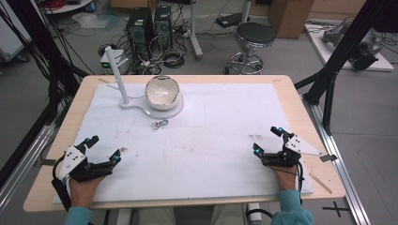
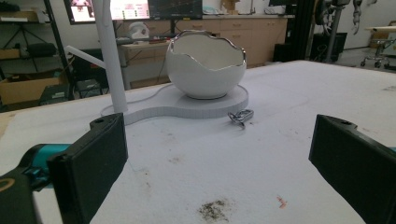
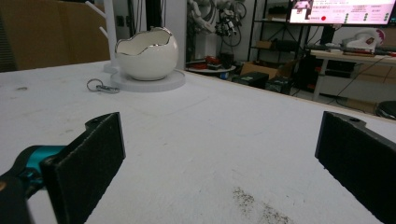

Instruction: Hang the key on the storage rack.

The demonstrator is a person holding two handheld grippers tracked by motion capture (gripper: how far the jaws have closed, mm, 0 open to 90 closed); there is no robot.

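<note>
A white eggshell-shaped bowl [image 1: 162, 92] with a silver jagged rim stands on a white round base [image 1: 174, 111] at the back left of the table. A white branched post [image 1: 117, 75] rises from the same base. A small silver metal clasp [image 1: 160, 124] lies on the white mat just in front of the base. My left gripper [image 1: 103, 150] rests at the front left, open with nothing between its jaws. My right gripper [image 1: 267, 139] rests at the front right, also open and holding nothing. From the left gripper view, the bowl [image 2: 205, 64] and the clasp [image 2: 240, 116] lie ahead.
A white mat [image 1: 197, 140] covers most of the wooden table [image 1: 291, 101]. Dirt smudges mark the mat. Behind the table stand computer towers [image 1: 141, 28], a black stool [image 1: 254, 35] and cables on the floor. Black frame posts [image 1: 338, 61] flank the table.
</note>
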